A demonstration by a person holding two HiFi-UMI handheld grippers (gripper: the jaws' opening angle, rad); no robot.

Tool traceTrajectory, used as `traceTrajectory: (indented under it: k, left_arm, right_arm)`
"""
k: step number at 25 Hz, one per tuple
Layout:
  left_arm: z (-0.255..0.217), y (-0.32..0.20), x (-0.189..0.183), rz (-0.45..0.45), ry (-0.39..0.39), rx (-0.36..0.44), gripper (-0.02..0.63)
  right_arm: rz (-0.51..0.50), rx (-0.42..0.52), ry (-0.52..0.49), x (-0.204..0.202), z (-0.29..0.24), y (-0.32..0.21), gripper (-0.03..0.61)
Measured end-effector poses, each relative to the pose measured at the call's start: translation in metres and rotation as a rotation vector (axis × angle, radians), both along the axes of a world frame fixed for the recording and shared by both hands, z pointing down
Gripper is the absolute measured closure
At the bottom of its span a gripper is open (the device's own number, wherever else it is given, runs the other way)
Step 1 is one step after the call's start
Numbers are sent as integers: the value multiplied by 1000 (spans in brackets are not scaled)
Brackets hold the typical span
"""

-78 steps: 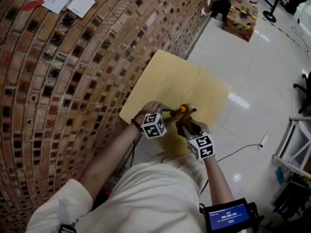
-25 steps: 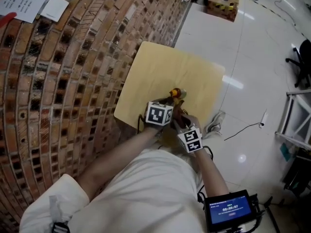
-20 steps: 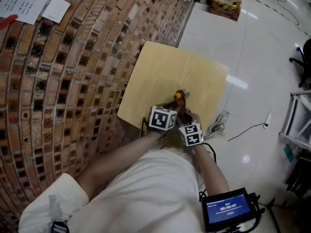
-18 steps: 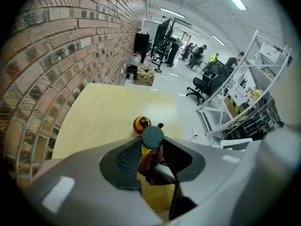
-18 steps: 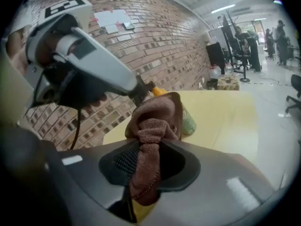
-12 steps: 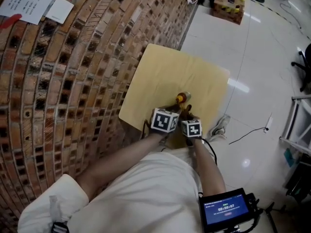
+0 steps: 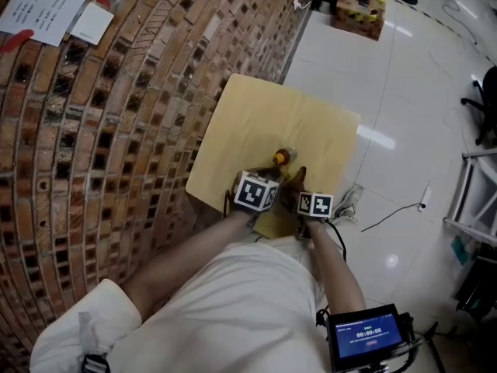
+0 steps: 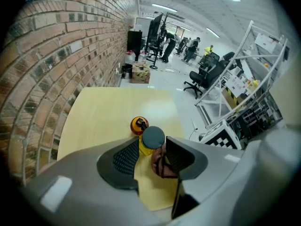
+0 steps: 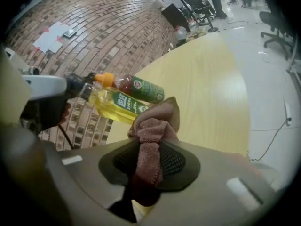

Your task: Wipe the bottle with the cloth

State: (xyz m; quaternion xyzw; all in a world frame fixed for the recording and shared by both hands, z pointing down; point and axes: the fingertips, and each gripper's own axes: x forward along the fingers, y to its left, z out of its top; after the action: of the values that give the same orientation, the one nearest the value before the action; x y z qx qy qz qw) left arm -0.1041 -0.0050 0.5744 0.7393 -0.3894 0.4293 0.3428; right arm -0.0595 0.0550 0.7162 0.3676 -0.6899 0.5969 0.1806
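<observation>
Nearest, the right gripper (image 9: 153,147) stays clamped on the brown cloth (image 9: 153,126), whose bunched end meets the base of the yellow bottle (image 9: 115,105). It has swung out alongside the left gripper (image 8: 151,145), whose jaws are opening around the bottle's cap. Beyond, an orange-capped bottle (image 9: 141,89) lies on the table (image 8: 108,107). The wipe seems finished, with release beginning.

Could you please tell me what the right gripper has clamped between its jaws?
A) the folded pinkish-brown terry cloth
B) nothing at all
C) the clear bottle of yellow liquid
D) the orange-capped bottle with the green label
A: in the right gripper view, the right gripper has both jaws pressed against the folded pinkish-brown terry cloth, which bunches out in front of them.
</observation>
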Motion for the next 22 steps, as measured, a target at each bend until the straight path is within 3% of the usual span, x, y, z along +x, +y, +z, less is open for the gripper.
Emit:
traceTrajectory:
  k: [3, 6, 12, 14, 19, 22]
  left_arm:
    - [-8, -1, -5, 158, -47, 69, 399]
    - [-17, -1, -10, 411, -122, 161, 383]
    - [-9, 6, -11, 1197, -395, 416, 364]
    - [1, 6, -8, 1402, -449, 472, 363]
    - [14, 7, 5, 1700, -468, 505, 363]
    - [23, 7, 3, 1810, -486, 474, 365]
  right_arm:
    - [14, 20, -6, 17, -13, 17, 474]
    - [19, 43, -3, 29, -23, 29, 474]
    - [-35, 102, 9, 26, -36, 40, 474]
    - [-67, 129, 18, 20, -40, 40, 474]
    - [-110, 164, 5, 9, -51, 40, 472]
    - [-141, 188, 22, 6, -55, 40, 472]
